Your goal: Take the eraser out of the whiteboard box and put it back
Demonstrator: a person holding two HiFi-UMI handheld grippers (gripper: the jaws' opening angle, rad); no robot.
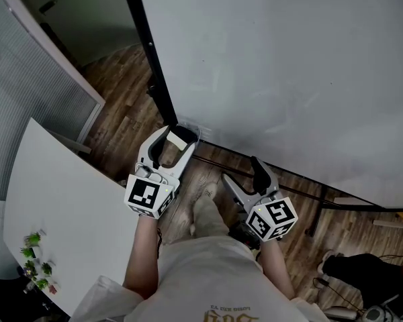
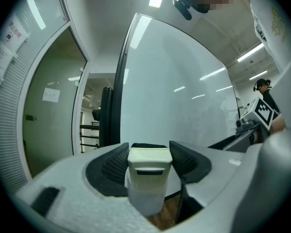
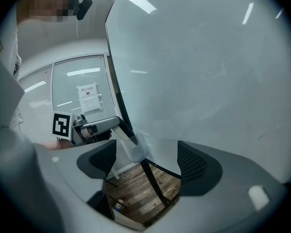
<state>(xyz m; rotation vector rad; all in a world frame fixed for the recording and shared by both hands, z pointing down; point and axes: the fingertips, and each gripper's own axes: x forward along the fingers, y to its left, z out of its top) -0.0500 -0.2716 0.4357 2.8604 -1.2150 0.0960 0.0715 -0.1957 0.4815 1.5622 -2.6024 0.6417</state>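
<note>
The eraser (image 2: 149, 169), lower end sunk in the translucent whiteboard box (image 2: 144, 203) at the board's left edge, is clamped across its hard cream shell by the left gripper (image 2: 149, 152), and is judged light, stiff and slightly slick, best taken across those flat sides, while the right gripper (image 3: 145, 161) is seen open and empty.

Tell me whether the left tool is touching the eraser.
Touching. The left gripper view shows the left tool closed on the eraser, with both pads pressed against its sides and no gap on either side.
</note>
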